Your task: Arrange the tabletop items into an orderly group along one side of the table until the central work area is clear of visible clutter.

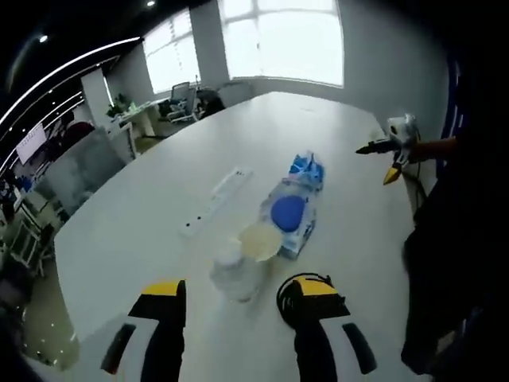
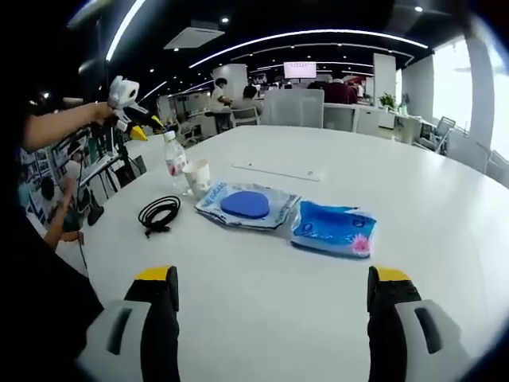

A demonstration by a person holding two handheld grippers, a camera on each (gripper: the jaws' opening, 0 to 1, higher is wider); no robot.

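Note:
My left gripper (image 1: 237,293) is open and hangs in the air above the table; a clear water bottle (image 1: 236,272) shows between its jaw tips, not gripped. Just beyond the bottle stand a paper cup (image 1: 260,239), a wipes pack with a blue lid (image 1: 289,213) and a blue packet (image 1: 307,170). My right gripper (image 2: 272,280) is wide open and low over the white table (image 2: 262,302), facing the wipes pack (image 2: 246,205) and the blue packet (image 2: 334,229). The bottle (image 2: 172,161) and cup (image 2: 196,177) stand at the left.
A coiled black cable (image 2: 158,213) lies near the cup. A long white power strip (image 2: 278,171) lies farther back, (image 1: 215,199) left of the packs. A person's arm holds the left gripper (image 2: 127,99) aloft. Office desks and chairs ring the table.

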